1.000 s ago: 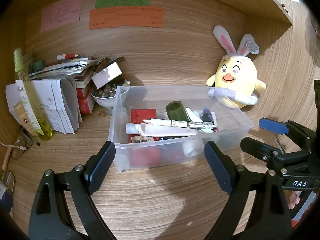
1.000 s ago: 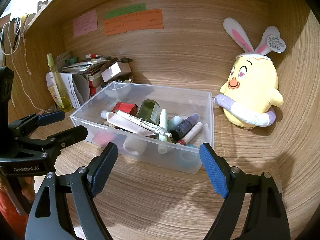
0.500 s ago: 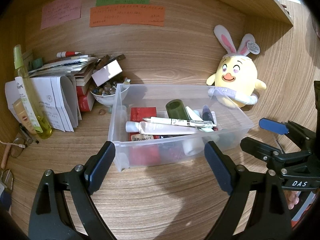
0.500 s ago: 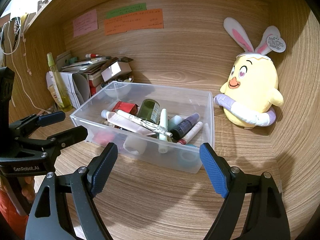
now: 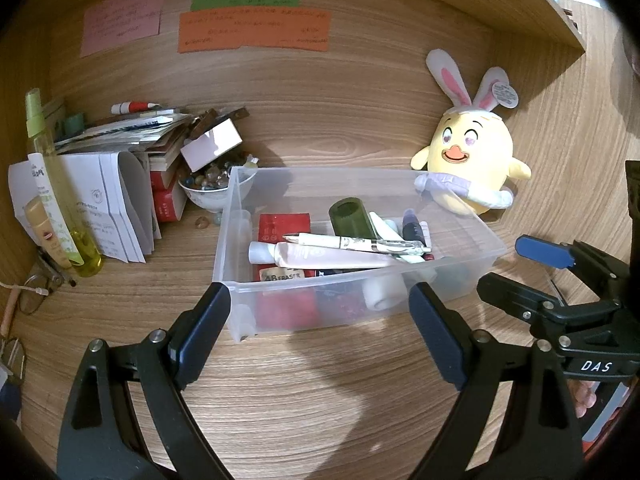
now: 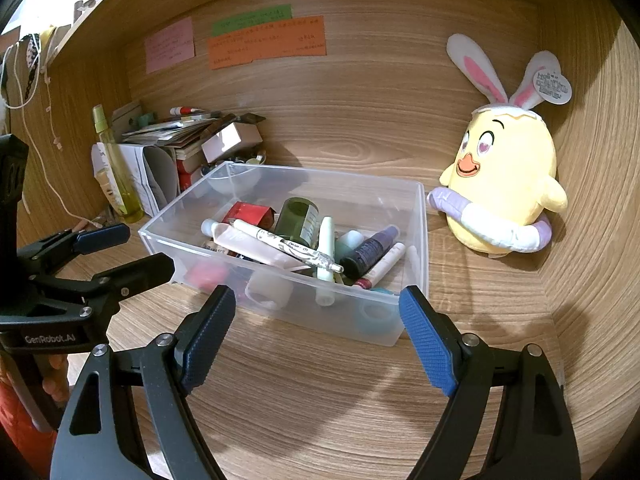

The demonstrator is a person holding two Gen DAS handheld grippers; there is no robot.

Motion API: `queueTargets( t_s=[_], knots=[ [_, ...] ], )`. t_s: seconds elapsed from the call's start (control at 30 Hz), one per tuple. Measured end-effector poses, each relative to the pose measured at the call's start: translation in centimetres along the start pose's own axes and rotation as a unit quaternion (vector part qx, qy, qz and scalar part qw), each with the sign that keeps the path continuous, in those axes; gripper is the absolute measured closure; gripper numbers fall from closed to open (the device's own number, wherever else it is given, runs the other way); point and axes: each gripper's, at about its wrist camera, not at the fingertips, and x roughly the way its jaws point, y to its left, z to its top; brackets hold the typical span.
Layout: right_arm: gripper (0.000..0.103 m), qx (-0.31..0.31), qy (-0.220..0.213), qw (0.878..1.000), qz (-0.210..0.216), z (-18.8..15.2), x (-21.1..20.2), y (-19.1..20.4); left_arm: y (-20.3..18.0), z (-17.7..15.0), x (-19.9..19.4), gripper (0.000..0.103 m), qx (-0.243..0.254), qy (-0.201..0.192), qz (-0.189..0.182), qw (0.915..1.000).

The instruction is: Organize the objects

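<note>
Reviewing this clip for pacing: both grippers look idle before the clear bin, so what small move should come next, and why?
Probably ease the right gripper forward and down toward the white pen lying topmost across the clutter in the clear plastic bin. Both it and the left gripper are open, empty and short of the bin, so nothing is grasped yet.
</note>
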Motion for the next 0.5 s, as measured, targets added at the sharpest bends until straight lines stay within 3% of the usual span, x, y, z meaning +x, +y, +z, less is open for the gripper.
queueTargets(
  t_s=[0.5],
  knots=[
    [0.021, 0.0, 0.0, 1.0, -0.001, 0.04, -0.12, 0.19, 0.05, 0.03, -0.5, 0.011, -0.008, -0.01, -0.002, 0.9999]
  ],
)
